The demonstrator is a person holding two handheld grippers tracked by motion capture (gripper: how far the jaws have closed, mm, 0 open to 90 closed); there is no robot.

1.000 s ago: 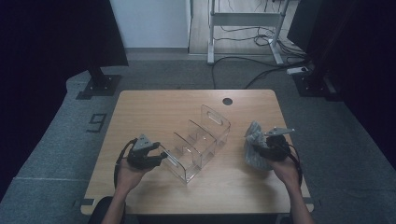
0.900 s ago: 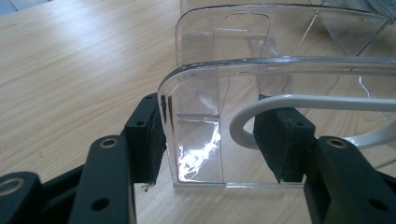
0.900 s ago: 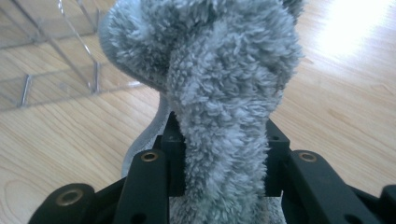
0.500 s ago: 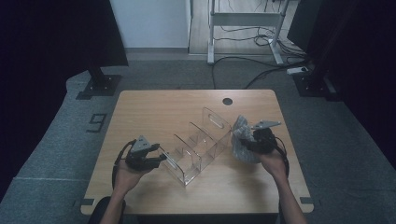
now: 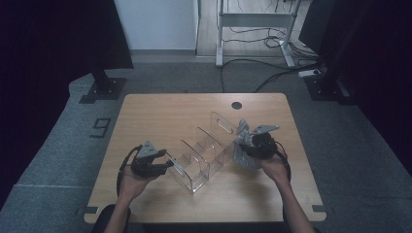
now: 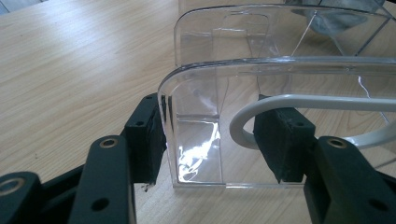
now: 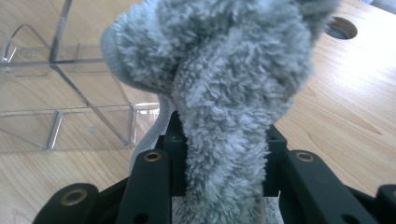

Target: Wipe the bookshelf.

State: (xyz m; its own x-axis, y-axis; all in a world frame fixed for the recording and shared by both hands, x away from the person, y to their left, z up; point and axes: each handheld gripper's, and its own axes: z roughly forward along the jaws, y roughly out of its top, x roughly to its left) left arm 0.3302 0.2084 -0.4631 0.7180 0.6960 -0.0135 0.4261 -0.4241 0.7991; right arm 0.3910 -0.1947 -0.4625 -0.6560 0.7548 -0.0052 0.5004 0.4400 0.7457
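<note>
Now our left gripper clamps the near end wall of the clear acrylic divided organiser, half-wide, at mid-table. Our right gripper, jaws just narrowing, pinches the fluffy grey cloth just beside the organiser's far end. We count one organiser, one cloth, two grippers.

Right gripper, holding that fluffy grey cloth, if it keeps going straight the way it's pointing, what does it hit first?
Probably the clear acrylic organizer. The right gripper points toward its far end, and the grey cloth bunched in its jaws would touch the clear wall first, though depth is uncertain.
</note>
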